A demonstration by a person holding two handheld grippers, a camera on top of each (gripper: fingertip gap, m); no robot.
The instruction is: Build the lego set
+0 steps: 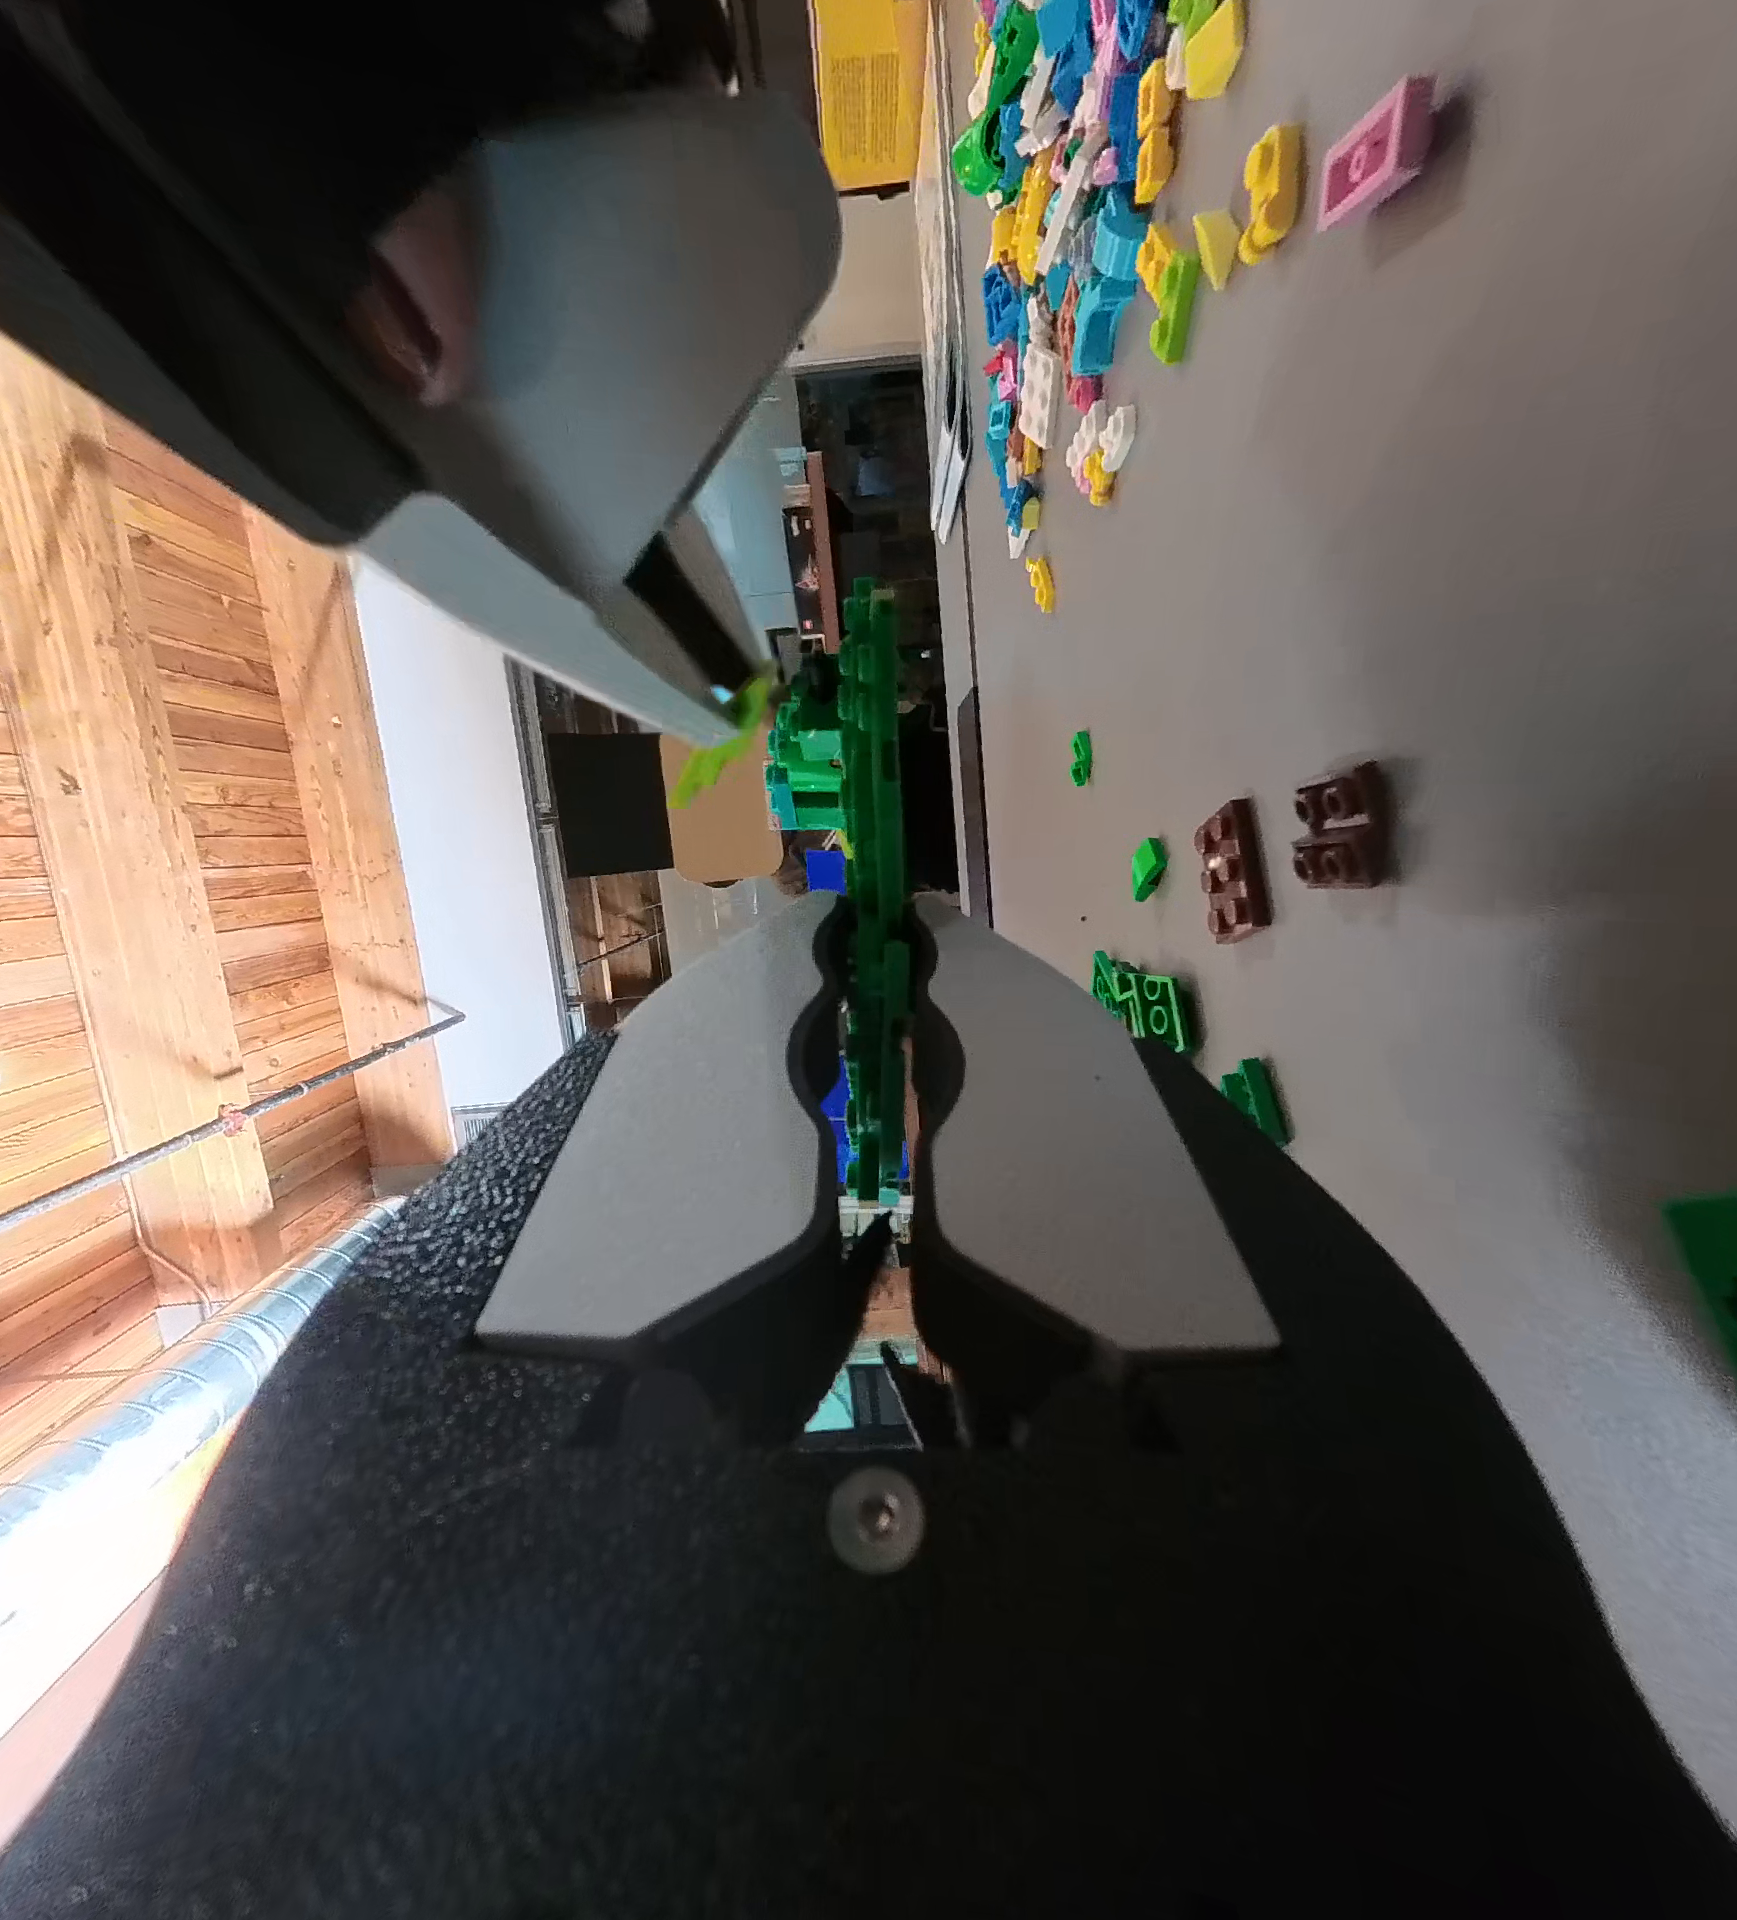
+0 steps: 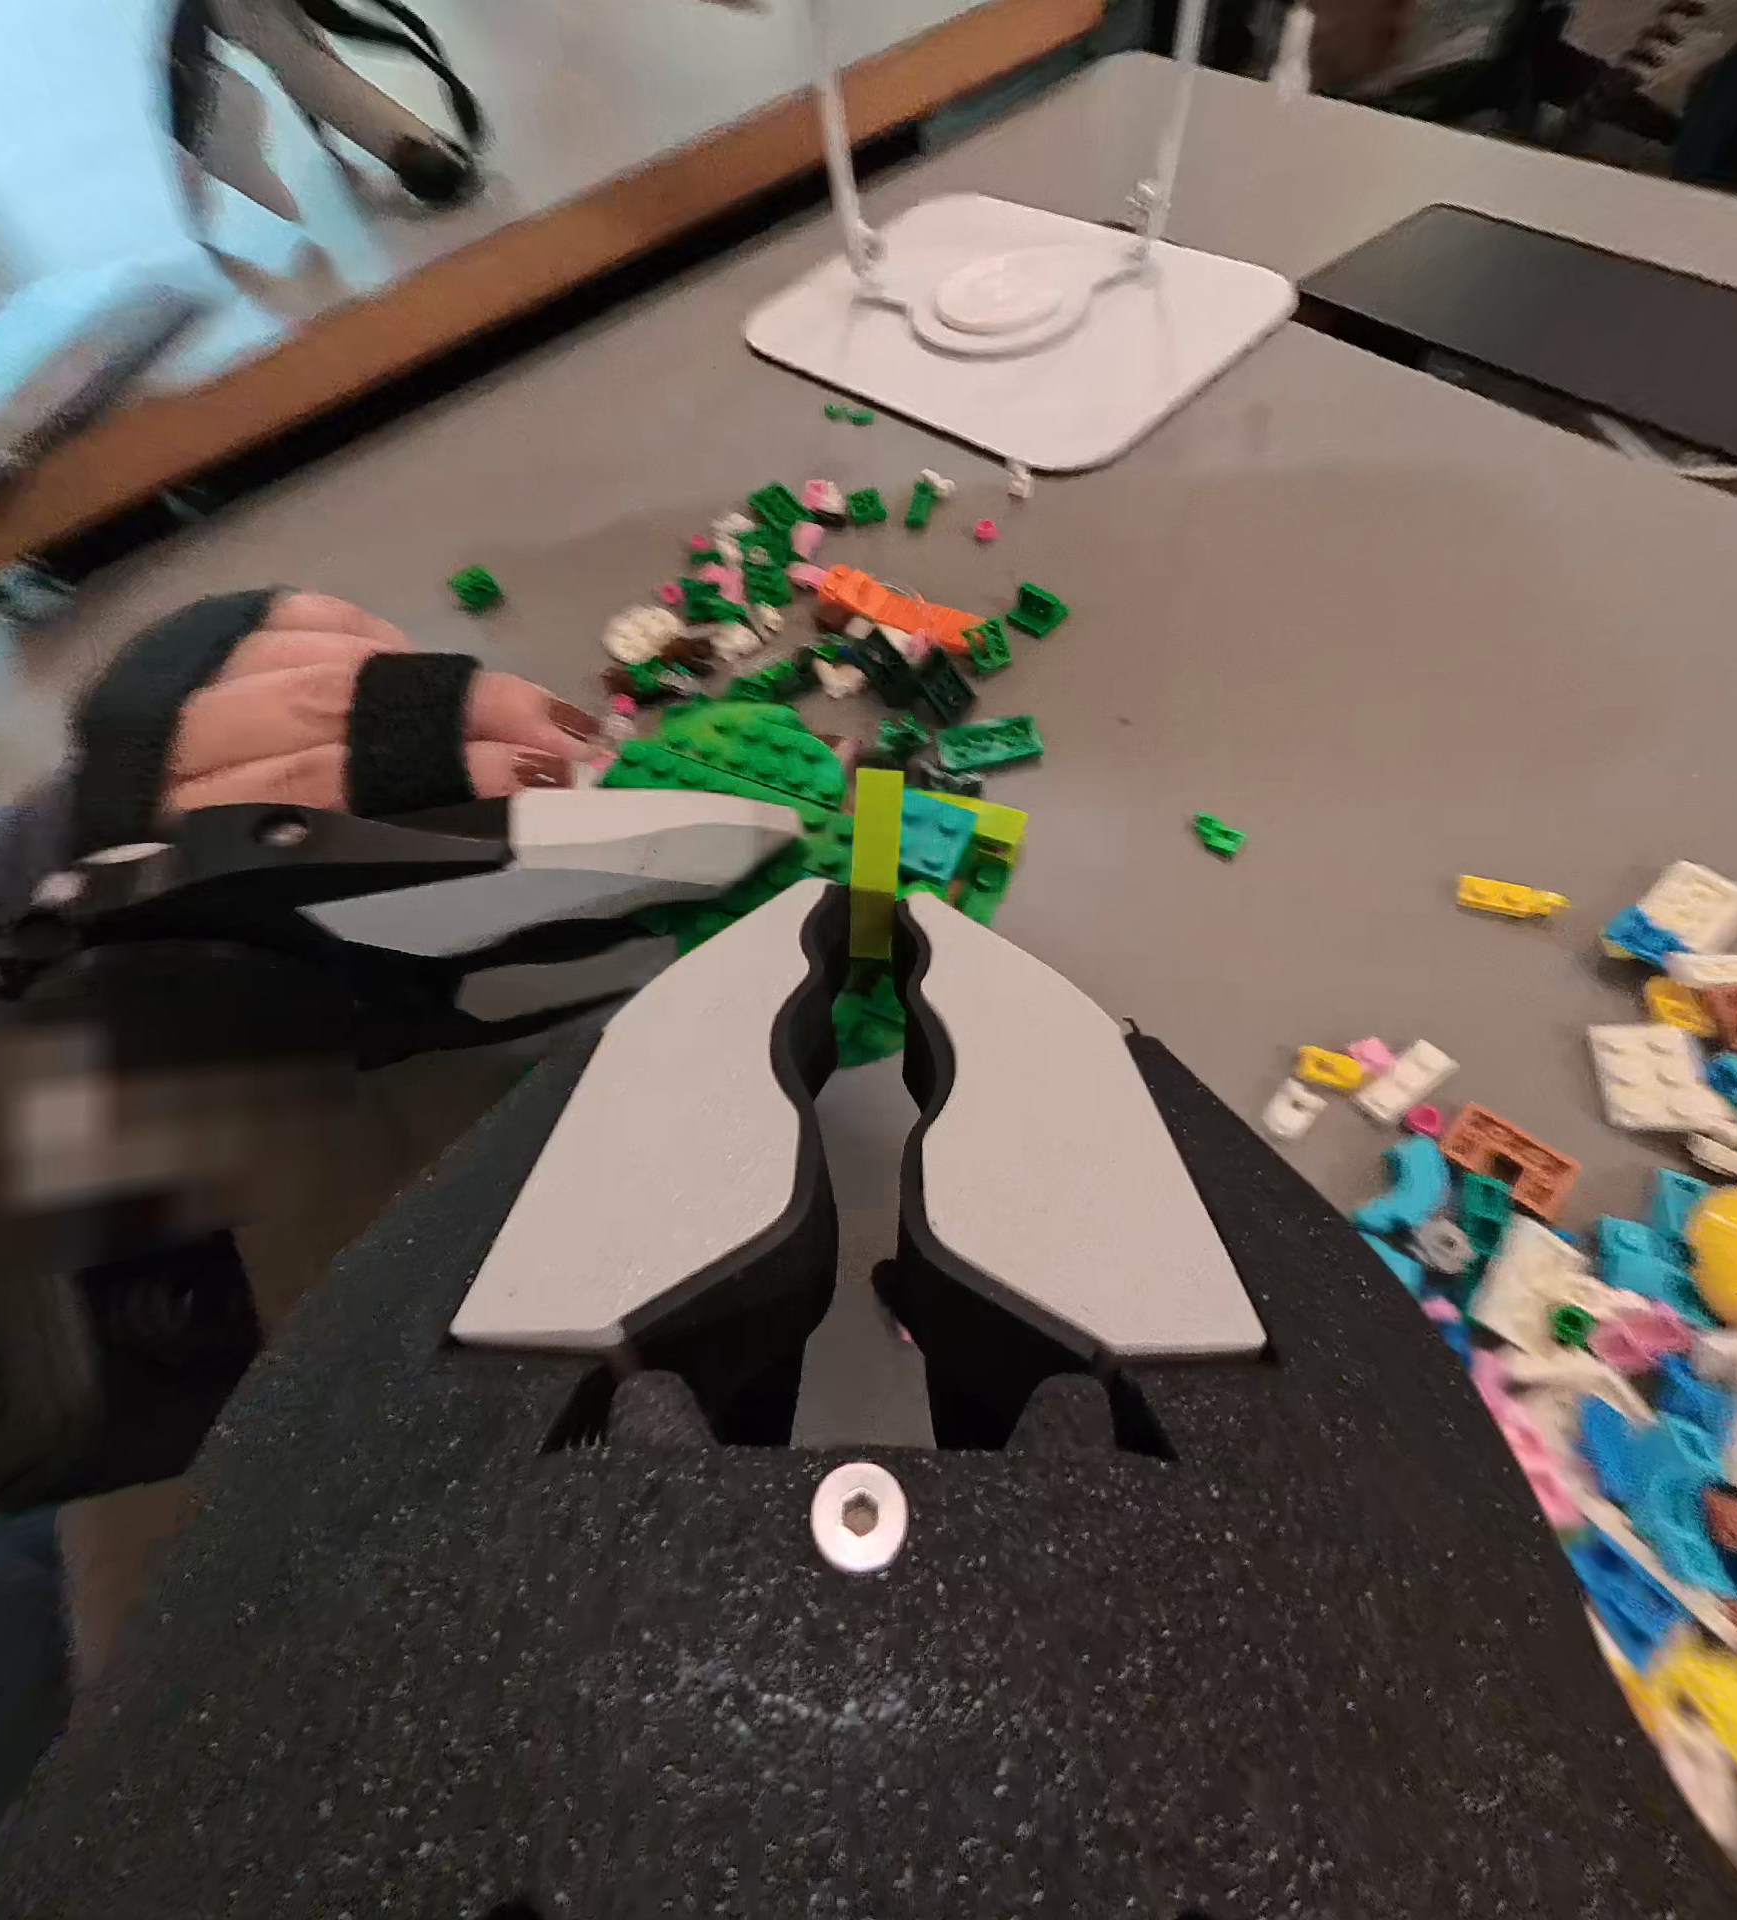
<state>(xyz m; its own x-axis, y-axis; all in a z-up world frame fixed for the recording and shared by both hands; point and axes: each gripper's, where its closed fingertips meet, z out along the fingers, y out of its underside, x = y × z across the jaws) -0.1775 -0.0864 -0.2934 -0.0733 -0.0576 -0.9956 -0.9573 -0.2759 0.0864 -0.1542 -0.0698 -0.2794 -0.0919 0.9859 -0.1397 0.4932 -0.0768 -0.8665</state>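
My left gripper (image 1: pixel 879 935) pinches the green lego build (image 1: pixel 874 790) edge-on, its plates squeezed between my two grey fingers (image 1: pixel 708 1122), held up off the grey table (image 1: pixel 1466 727) with open air all round it. My right gripper (image 2: pixel 869 914) is pressed onto a lime-green piece (image 2: pixel 876 862), which stands upright between the tips, just beside the teal and lime bricks on the build's upper face; in the left wrist view the same piece sticks out of the right gripper's tips right at the build's edge. There is little room there: both pairs of fingers crowd the same corner. The left gripper comes in from the side, lying nearly level, with a hand (image 2: pixel 324 707) in black straps behind it. On the table under the build a scatter of green pieces (image 2: pixel 822 623) lies, with an orange piece (image 2: pixel 885 603) among them. A pile of mixed blue, white, yellow and pink bricks (image 2: pixel 1674 1195) lies well apart to my right, and two brown plates (image 1: pixel 1290 852) sit alone on bare table. A white stand base (image 2: pixel 1103 395) rests farther back, and a wooden plank wall (image 1: pixel 116 831) shows behind.
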